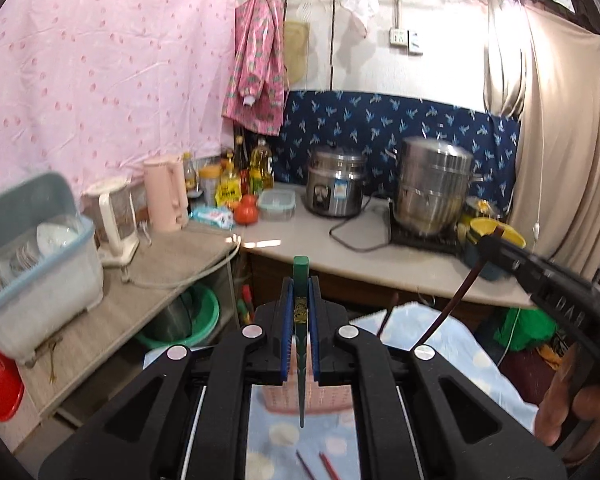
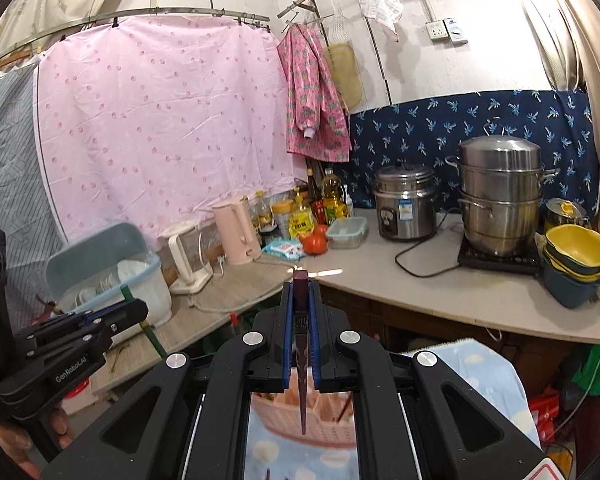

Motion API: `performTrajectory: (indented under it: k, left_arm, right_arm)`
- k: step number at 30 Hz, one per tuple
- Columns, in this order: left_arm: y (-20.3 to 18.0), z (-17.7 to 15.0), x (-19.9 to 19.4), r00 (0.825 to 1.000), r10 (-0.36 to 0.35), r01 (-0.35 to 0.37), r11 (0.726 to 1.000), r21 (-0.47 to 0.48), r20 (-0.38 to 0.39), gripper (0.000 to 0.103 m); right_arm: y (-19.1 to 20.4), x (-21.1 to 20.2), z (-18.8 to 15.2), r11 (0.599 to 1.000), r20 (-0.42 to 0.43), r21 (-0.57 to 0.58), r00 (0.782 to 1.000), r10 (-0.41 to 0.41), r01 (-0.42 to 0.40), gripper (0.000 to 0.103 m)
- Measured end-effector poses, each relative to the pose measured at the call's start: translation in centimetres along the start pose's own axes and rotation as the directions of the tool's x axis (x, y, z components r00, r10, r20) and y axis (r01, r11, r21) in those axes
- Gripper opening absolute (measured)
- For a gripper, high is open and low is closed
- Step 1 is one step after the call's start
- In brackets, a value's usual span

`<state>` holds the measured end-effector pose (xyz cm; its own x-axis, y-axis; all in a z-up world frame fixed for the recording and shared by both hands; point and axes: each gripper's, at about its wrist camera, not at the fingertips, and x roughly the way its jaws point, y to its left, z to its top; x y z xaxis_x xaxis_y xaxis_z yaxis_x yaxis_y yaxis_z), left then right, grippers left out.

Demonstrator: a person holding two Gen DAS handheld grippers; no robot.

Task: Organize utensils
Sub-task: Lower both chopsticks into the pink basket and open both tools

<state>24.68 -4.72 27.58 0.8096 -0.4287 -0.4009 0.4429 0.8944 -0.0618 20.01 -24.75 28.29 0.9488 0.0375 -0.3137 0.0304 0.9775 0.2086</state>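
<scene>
Pinching a green chopstick (image 1: 301, 320) between its blue pads, the left gripper (image 1: 301, 300) is closed almost fully; the stick's square end pokes out past the fingertips and its thin tip hangs down behind the jaws. The right gripper (image 2: 301, 300) is clamped the same way on a dark purple chopstick (image 2: 301, 344), tip pointing down. In the left view the right gripper shows at the right edge, blurred, with the purple stick slanting below it and part of a hand (image 1: 568, 408) cut off by the frame. Under each gripper sits a pink basket (image 2: 300, 412), mostly hidden by the black arms; what it holds is hard to make out. It rests on a blue spotted cloth (image 1: 452, 344), where two reddish chopsticks (image 1: 320, 466) lie, cut off at the bottom edge. Beyond, a counter (image 2: 460, 300) carries a rice cooker (image 2: 406, 208), a steamer pot (image 2: 500, 196) and stacked bowls (image 2: 576, 264). A dish box (image 1: 40, 264) at the left is blurred.
</scene>
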Motion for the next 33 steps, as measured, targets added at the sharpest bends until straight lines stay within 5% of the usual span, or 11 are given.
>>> performTrajectory:
  k: [8,15,26,30,33]
  left_arm:
    - [-0.6,3.0,5.4,0.998,0.013,-0.014,1.0,0.007,0.067,0.007]
    - [0.8,1.0,9.4,1.0,0.012,-0.012,1.0,-0.026,0.004,0.007]
    - [2.3,-2.0,11.4,0.997,0.058,-0.059,0.998,-0.036,-0.051,0.008]
    - [1.6,-3.1,11.4,0.993,0.102,-0.102,0.995,-0.001,-0.055,0.042]
    - [1.3,-3.7,11.3,0.991,0.11,-0.11,0.994,0.011,-0.069,0.044]
  right_arm:
    - [-0.2,6.9,0.3,1.0,-0.017,0.022,1.0,-0.001,0.001,0.007]
    - [-1.4,11.5,-4.0,0.999,-0.132,0.048,0.991,-0.009,0.015,0.007]
    - [-1.8,13.4,-7.8,0.998,-0.205,0.049,0.978,-0.039,0.05,0.01]
    - [-2.4,13.0,-8.5,0.994,-0.209,0.078,0.976,-0.053,0.071,0.032]
    - [-2.3,12.3,-8.8,0.995,-0.203,0.067,0.977,-0.061,0.076,0.032]
